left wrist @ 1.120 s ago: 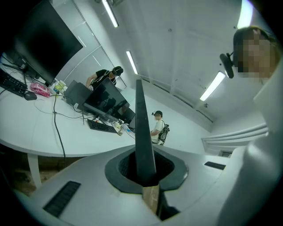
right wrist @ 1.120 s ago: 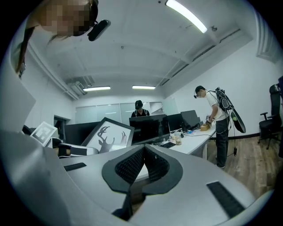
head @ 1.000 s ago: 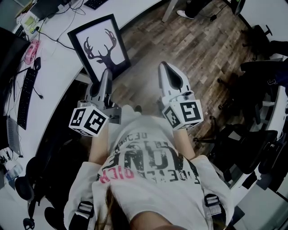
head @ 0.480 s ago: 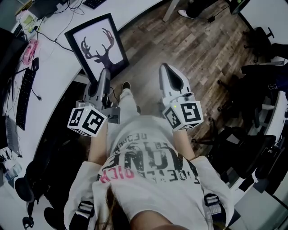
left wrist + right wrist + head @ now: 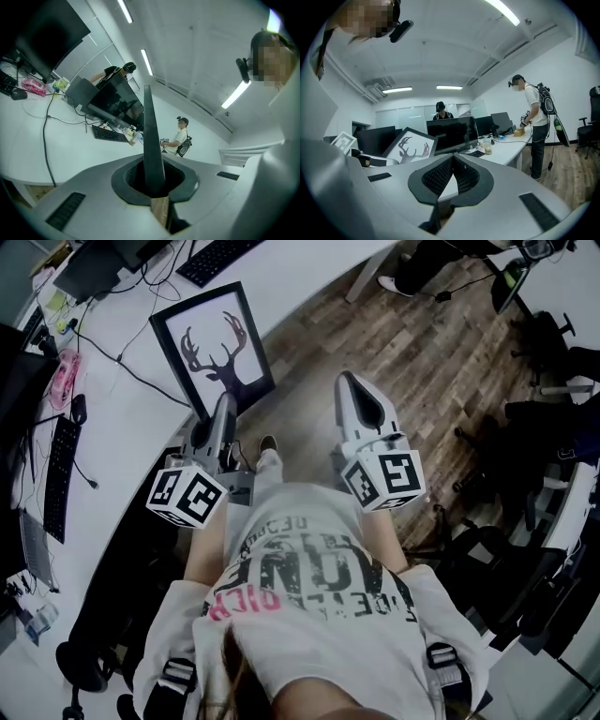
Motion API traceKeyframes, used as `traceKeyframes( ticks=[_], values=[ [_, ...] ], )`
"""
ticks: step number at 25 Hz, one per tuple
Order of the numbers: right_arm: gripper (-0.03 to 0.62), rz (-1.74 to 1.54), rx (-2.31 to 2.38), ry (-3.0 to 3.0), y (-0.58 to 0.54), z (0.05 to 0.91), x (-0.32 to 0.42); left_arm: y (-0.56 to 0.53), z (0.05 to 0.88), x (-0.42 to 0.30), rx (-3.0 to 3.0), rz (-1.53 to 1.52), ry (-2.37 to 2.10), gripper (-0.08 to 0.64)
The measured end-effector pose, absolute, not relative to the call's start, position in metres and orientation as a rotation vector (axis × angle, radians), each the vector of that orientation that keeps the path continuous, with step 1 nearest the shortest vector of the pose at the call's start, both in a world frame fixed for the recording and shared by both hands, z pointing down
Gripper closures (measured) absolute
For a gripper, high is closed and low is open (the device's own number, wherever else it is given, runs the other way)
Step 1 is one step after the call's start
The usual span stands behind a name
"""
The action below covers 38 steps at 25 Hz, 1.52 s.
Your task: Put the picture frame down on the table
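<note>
The picture frame (image 5: 223, 348), black with a deer-head print on white, is held tilted over the edge of the white table (image 5: 122, 427). My left gripper (image 5: 225, 405) is shut on its lower edge. In the left gripper view the frame (image 5: 150, 136) shows edge-on as a thin dark blade rising from between the closed jaws of the left gripper (image 5: 153, 187). My right gripper (image 5: 352, 382) hangs over the wood floor to the right of the frame, shut with nothing in it. In the right gripper view its pads meet at the right gripper (image 5: 453, 161), and the frame (image 5: 412, 146) shows to the left.
On the table lie a keyboard (image 5: 217, 257), another keyboard (image 5: 58, 465), cables and a pink item (image 5: 64, 365). Monitors (image 5: 452, 133) stand along the desk. Office chairs (image 5: 534, 549) crowd the right side. A person (image 5: 534, 117) stands by the desk's far end.
The view has shifted, so more of the table and a keyboard show at the top. A foot has stepped forward between the grippers. The left gripper still holds the frame.
</note>
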State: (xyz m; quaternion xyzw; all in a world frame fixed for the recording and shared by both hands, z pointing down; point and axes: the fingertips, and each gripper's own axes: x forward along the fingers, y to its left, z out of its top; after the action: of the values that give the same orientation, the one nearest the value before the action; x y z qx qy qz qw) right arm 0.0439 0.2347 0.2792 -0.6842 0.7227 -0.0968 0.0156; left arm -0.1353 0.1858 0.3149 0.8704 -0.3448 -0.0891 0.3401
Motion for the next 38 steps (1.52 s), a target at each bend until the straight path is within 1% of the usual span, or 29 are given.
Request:
traceKeyframes(
  ticks=[6, 13, 29, 38],
  values=[
    [0.594, -0.312, -2.140, 2.236, 0.207, 0.285, 0.048, 0.162, 0.318, -0.133, 2.272, -0.221, -0.885, 0.540],
    [0.592, -0.353, -2.173, 2.226, 0.157, 0.294, 0.045, 0.107, 0.330, -0.140, 2.255, -0.183, -0.876, 0.540],
    [0.592, -0.403, -2.135, 2.284, 0.098, 0.297, 0.038, 0.072, 0.338, -0.142, 2.165, -0.178, -0.904, 0.540],
    [0.594, -0.416, -2.093, 2.322, 0.044, 0.301, 0.072, 0.036, 0.348, -0.123, 2.119, -0.208, -0.994, 0.540]
  ],
)
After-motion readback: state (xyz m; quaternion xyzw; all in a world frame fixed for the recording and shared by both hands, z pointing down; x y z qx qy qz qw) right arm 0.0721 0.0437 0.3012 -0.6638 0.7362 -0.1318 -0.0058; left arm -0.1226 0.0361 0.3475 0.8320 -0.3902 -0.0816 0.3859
